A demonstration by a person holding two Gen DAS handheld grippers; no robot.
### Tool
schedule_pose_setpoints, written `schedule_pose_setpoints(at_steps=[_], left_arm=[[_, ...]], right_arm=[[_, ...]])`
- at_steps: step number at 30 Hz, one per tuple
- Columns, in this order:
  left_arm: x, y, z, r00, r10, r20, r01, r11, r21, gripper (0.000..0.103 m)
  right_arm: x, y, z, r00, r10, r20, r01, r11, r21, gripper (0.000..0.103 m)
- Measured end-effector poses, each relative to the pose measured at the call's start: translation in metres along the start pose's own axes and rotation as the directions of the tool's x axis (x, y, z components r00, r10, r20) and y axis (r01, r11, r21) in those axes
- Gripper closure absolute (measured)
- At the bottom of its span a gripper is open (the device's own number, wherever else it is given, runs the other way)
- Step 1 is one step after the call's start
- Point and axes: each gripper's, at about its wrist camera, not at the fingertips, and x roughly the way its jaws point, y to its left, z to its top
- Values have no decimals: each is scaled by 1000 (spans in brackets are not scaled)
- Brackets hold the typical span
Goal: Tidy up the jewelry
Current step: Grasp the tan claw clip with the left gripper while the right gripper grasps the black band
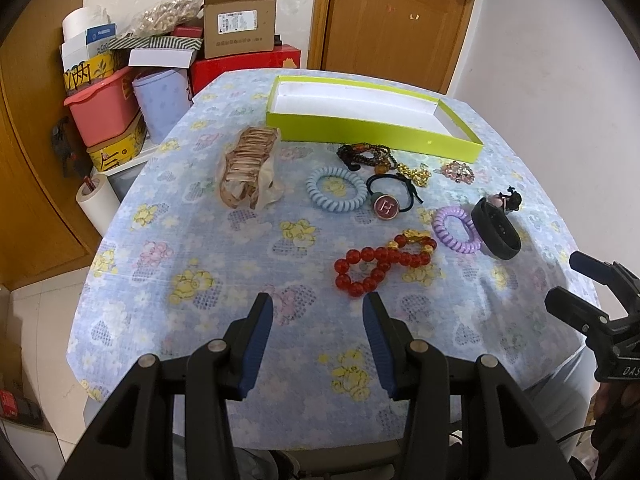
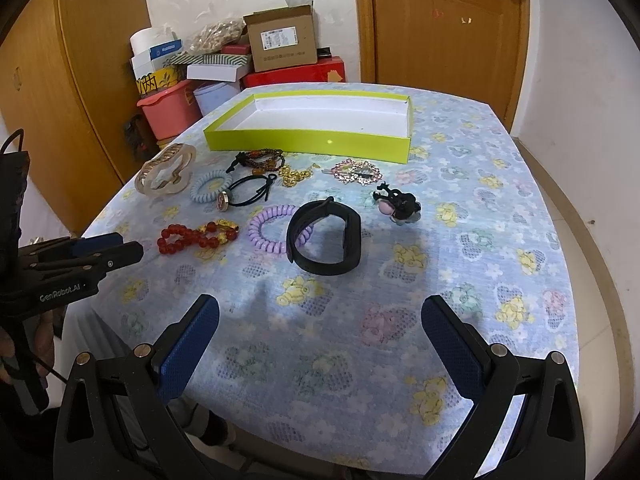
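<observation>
1. Left gripper (image 1: 318,314) hovers released, empty, just short of the red bead bracelet (image 1: 380,262).
2. Right gripper (image 2: 320,316) gapes wide, empty, facing the black band (image 2: 326,238) on the counter (image 2: 480,240).
3. Green tray (image 2: 308,140) waits behind the jewelry.

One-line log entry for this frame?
phase: pre-grasp | left gripper: open, empty | right gripper: open, empty | green box: empty | jewelry: all on table

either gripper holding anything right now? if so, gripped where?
Nothing is held. The left gripper and right gripper are both open over bare tablecloth, short of the red bead bracelet and black band.
</observation>
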Motion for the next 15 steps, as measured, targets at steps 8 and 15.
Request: schedule_pose_setpoints(at_steps=[8, 15], left_arm=[[3, 16, 9, 999, 11, 31, -10, 1000, -22, 54], [16, 41, 25, 999, 24, 48, -21, 999, -49, 48]], right_arm=[[6, -10, 7, 1000, -21, -3, 22, 1000, 17, 2], [15, -22, 16, 1000, -29, -11, 30, 999, 45, 6]])
